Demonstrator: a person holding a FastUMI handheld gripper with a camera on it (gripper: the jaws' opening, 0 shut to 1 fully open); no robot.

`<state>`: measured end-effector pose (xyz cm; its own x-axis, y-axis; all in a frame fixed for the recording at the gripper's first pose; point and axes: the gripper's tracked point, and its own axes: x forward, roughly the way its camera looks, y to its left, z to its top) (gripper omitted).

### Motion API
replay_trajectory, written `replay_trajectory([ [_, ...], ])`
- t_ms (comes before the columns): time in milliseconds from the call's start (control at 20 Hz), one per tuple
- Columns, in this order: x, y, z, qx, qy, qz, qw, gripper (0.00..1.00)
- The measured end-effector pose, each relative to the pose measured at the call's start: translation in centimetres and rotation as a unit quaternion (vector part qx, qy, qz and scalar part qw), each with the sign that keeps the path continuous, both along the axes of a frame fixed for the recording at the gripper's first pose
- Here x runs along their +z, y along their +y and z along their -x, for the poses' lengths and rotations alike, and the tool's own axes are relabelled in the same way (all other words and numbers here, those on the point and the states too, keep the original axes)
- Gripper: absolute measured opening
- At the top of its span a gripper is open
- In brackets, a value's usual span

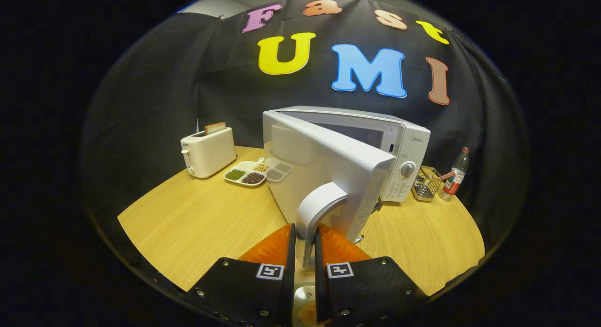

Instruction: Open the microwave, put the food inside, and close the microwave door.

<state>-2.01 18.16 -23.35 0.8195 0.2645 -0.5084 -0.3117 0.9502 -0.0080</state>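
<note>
A white microwave (404, 148) stands on the wooden table (197, 224) with its door (328, 172) swung out toward me, partly open. My gripper (305, 242) is shut on the door's curved white handle (319, 207), one finger pressing on each side of it. The oven's dark cavity (350, 132) shows behind the top of the door. A white divided tray of beans and grains (256, 173) lies on the table to the left of the door. The control panel with its knob (407, 169) faces me on the microwave's right end.
A white toaster (208, 151) with a slice of bread sticking up stands at the back left, beside the food tray. Right of the microwave sit a wire basket (426, 185) and a plastic bottle (456, 174). The table's front edge curves just below my fingers.
</note>
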Motion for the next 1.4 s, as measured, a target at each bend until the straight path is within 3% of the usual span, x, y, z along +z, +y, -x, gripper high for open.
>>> replay_trajectory([
  [450,-1.2,5.2,3.4,0.014,0.020,0.005,1.000,0.19],
  [850,-0.9,10.8,6.2,0.060,0.016,0.003,0.998,0.19],
  [1250,1.9,15.3,9.2,0.189,-0.015,-0.030,0.981,0.19],
  [1350,4.0,15.7,10.2,0.217,-0.029,-0.061,0.974,0.22],
  [1400,5.3,15.8,10.7,0.229,-0.034,-0.079,0.970,0.33],
])
